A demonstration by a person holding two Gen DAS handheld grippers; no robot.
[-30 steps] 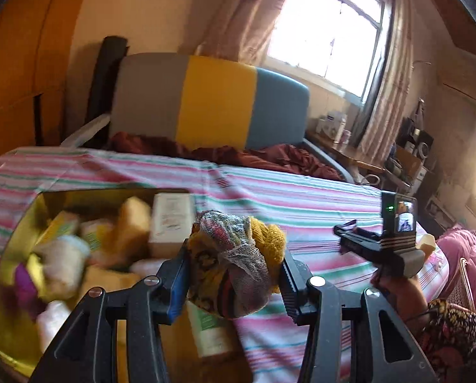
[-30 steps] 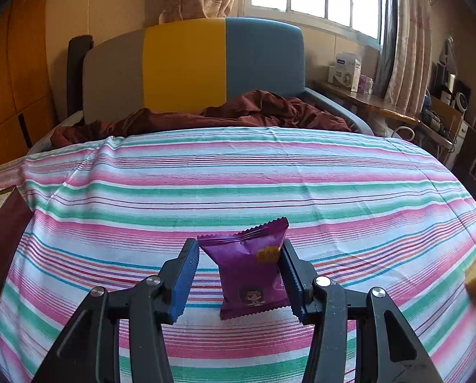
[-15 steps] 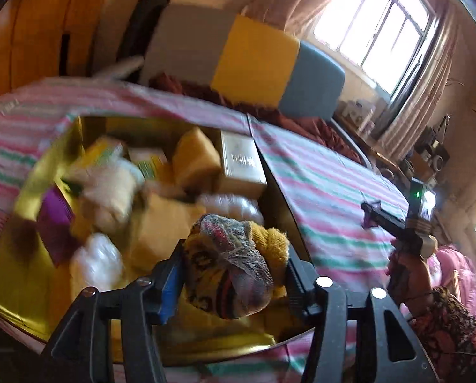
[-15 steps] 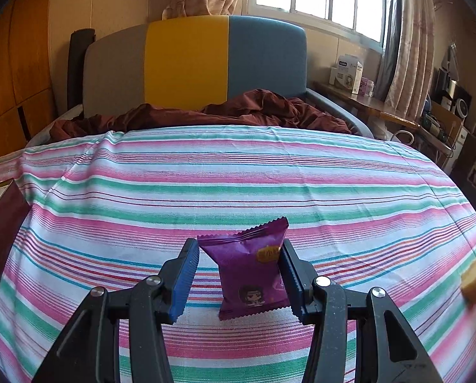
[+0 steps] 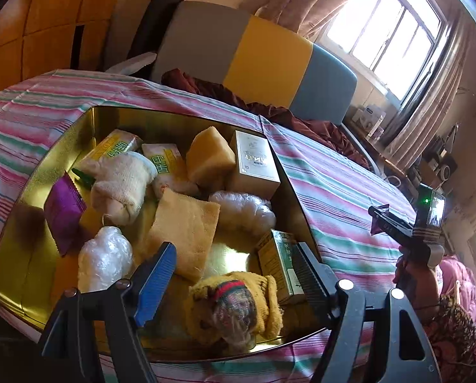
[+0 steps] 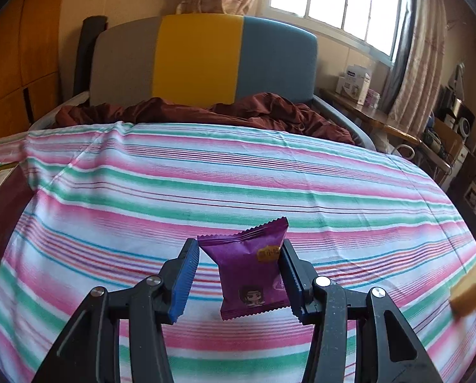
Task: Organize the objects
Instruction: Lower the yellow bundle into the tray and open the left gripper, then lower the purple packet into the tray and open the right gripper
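My left gripper (image 5: 231, 255) hangs over the near end of a gold tin (image 5: 62, 140), and its jaws are opening. A yellow knitted bundle (image 5: 234, 306) lies in the tin just below and between the fingers, free of both pads. My right gripper (image 6: 238, 249) is shut on a purple snack packet (image 6: 250, 271) and holds it upright a little above the striped bedspread (image 6: 238, 188). The left wrist view shows that right gripper (image 5: 378, 220) out to the right of the tin, held by a hand.
The tin holds several things: a white cloth bundle (image 5: 120, 185), yellow sponges (image 5: 209, 156), a cream box (image 5: 254, 162), a green box (image 5: 279, 265), clear plastic bundles (image 5: 105, 261) and another purple packet (image 5: 64, 210). A yellow sponge (image 6: 471, 293) lies on the bed at right. A maroon blanket (image 6: 238, 111) lies by the headboard.
My left gripper moved over the tin, lowered and spread its jaws; the yellow bundle dropped from them into the tin. The right gripper kept still with the purple packet.
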